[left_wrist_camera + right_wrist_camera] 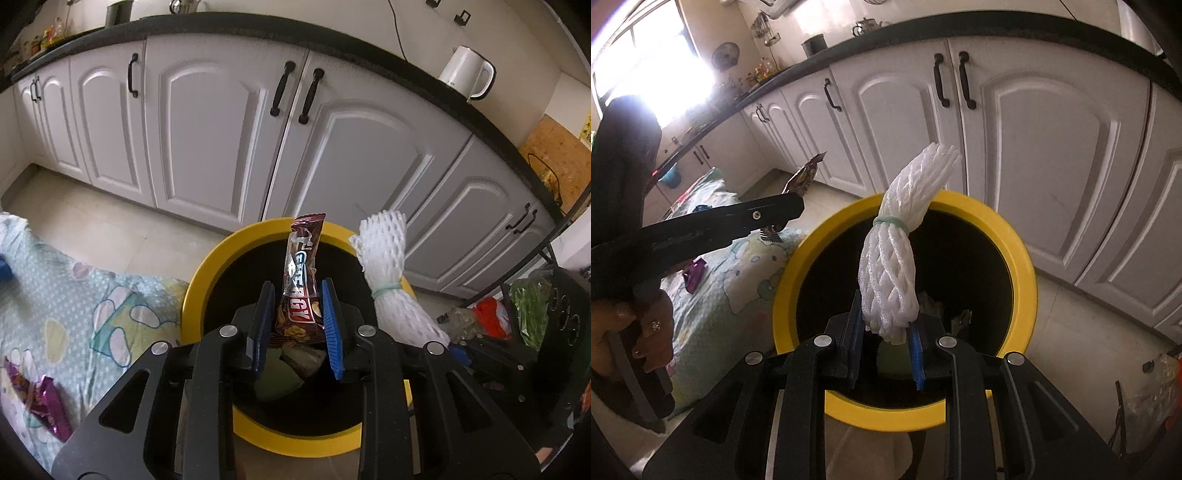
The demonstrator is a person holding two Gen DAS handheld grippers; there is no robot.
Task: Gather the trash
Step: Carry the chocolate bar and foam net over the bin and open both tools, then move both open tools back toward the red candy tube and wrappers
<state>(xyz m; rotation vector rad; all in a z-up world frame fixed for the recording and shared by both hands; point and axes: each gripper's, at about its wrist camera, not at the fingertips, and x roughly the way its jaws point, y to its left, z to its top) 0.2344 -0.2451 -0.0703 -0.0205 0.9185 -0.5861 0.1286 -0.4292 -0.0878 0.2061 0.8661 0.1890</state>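
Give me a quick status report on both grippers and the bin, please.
Left gripper shut on snack wrapper, right gripper shut on foam net. Both over yellow bin. Nothing blocking the opening.
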